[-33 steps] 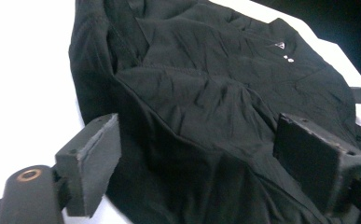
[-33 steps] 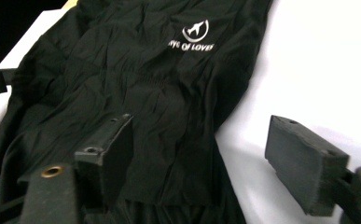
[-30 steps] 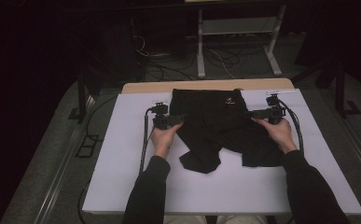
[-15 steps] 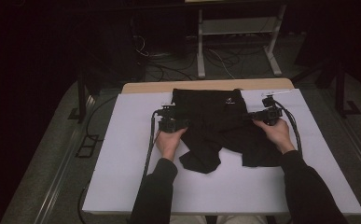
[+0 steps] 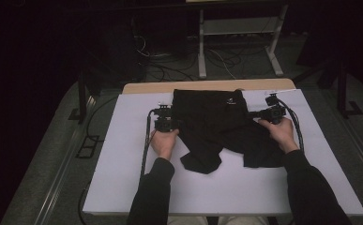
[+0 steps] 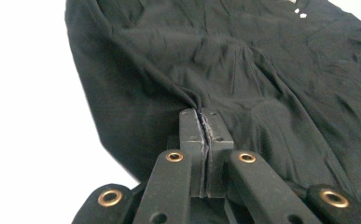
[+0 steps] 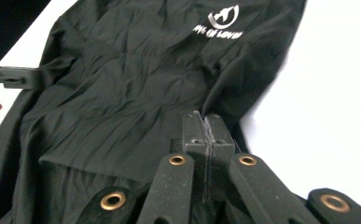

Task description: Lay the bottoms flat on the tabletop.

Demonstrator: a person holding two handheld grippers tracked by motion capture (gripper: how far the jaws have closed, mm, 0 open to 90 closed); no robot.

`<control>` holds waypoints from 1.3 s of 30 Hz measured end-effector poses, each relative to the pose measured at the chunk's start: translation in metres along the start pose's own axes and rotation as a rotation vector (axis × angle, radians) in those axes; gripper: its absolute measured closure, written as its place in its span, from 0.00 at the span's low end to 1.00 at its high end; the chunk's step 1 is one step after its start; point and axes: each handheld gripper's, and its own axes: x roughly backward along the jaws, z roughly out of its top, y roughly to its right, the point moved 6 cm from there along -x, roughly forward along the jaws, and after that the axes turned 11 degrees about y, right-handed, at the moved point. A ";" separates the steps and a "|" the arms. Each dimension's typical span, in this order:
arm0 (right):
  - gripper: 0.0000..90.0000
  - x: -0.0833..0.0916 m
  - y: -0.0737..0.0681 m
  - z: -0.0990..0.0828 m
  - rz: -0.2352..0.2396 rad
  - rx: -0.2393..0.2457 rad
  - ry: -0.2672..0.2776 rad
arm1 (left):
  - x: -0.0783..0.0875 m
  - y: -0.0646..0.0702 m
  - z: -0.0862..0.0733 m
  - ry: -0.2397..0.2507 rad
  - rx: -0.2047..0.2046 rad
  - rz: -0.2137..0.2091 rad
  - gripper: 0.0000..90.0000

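The black shorts (image 5: 221, 129) lie flat on the desk between my 2 grippers, waistband away from me and the 2 legs toward me. My left gripper (image 6: 200, 114) has just been closing and is now clamped on a pinch of the cloth at the left side seam; a small ridge of fabric bunches right ahead of its tips. My right gripper (image 7: 204, 116) has likewise just been closing and is clamped on the right side edge, with the white logo (image 7: 222, 21) ahead of it and a little to the right.

To do this step well, I judge I should lift both sides together and evenly, keeping the cloth taut between the grippers so it neither sags nor slips from a thin pinch. If one side trails, the fold would likely go crooked. I'd also check each pinch takes both layers, which I cannot tell from here.

Under the shorts is a white sheet (image 5: 123, 154) over the desk (image 5: 146, 87), whose wooden edge shows beyond my grippers. Farther off the room is dark, with cables (image 5: 221, 58) on the floor and a pale metal stand (image 5: 238, 33).
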 end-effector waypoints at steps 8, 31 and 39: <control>0.98 0.006 0.006 0.022 -0.069 0.011 0.030 | 0.020 -0.030 0.017 0.010 -0.027 -0.001 0.98; 0.98 -0.015 0.008 0.052 -0.263 0.053 0.064 | 0.009 -0.056 0.034 0.046 -0.098 -0.002 0.98; 0.98 -0.016 0.005 0.056 -0.267 0.071 0.107 | 0.004 -0.057 0.039 0.081 -0.095 0.015 0.97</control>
